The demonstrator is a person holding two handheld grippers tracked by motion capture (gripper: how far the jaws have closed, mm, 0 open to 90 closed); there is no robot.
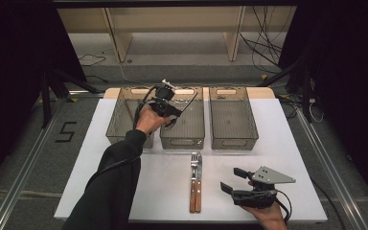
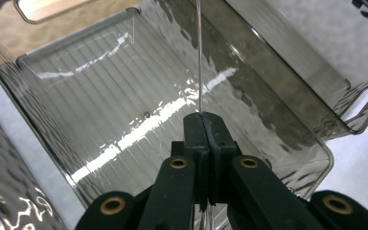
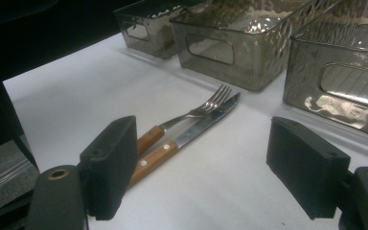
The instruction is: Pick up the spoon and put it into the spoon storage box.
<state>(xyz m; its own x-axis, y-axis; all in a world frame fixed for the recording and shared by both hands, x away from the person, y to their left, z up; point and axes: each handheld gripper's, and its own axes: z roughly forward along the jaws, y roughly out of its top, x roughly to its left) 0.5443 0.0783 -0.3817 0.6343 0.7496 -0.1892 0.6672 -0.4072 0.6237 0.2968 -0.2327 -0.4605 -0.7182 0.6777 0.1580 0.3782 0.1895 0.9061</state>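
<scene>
You are holding the left gripper [image 1: 178,114] over the middle bin [image 1: 182,125], its black jaws pressed together on a thin, edge-on strip of metal [image 2: 200,57] that is rising straight up from between the pads; seen so narrowly, you cannot tell what kind of utensil it is. In the left gripper view the strip is standing above the bin's ribbed, rippled floor, which is throwing back bright streaks of light through smoky translucent plastic. Three such rectangular bins are sitting side by side along the far edge of the white table [image 1: 287,143], each with a cut-out handle slot in its end wall: the left bin [image 1: 120,122], the middle one, and the right bin [image 1: 232,117]. You are resting the right gripper [image 1: 230,179] on the near right of the table, its blocky, matte black pads [image 3: 110,165] standing wide apart with nothing between them. Just to its left a fork [image 1: 193,179] and a knife [image 1: 199,182] are lying side by side, touching, both with shiny steel heads and riveted wooden handles, pointing toward the bins.
</scene>
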